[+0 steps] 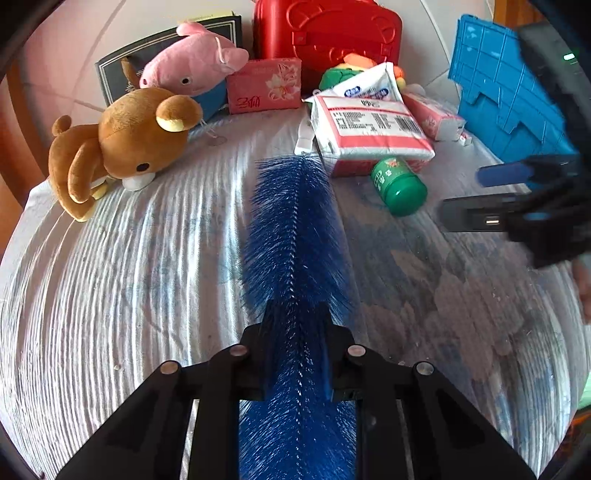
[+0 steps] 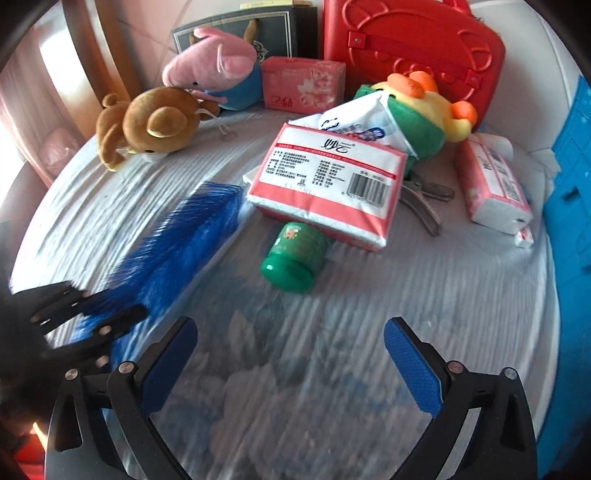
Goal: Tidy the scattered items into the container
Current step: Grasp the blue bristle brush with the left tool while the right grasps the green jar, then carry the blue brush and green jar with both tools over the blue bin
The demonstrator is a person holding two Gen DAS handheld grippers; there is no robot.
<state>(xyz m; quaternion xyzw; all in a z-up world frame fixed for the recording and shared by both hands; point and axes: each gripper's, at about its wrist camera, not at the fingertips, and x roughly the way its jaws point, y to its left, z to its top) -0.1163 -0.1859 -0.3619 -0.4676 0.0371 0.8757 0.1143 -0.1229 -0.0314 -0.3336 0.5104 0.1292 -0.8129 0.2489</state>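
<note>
your left gripper has its jaws drawn in tight on the blue bristle brush, pinching it partway along its length so the bristles bulge out on both sides of the black fingers. the brush is a long, dense cylinder of deep blue bristles around a thin twisted core that shows as a dark line down the middle; the tips catch the light and look paler. it runs straight away from you along the line of the fingers, its far end lying on the white ribbed cloth just short of the large pink-and-white tissue pack. from the right wrist camera the same brush slants up from the lower left, with the left gripper closed around its near part.

your right gripper stands wide open with nothing between its blue pads, above bare cloth. just beyond it a green jar lies on its side, touching the near edge of the tissue pack.

the blue crate sits at the right edge of the cloth, well apart from the brush. at the back are a brown plush bear, a pink plush pig and a red case.
</note>
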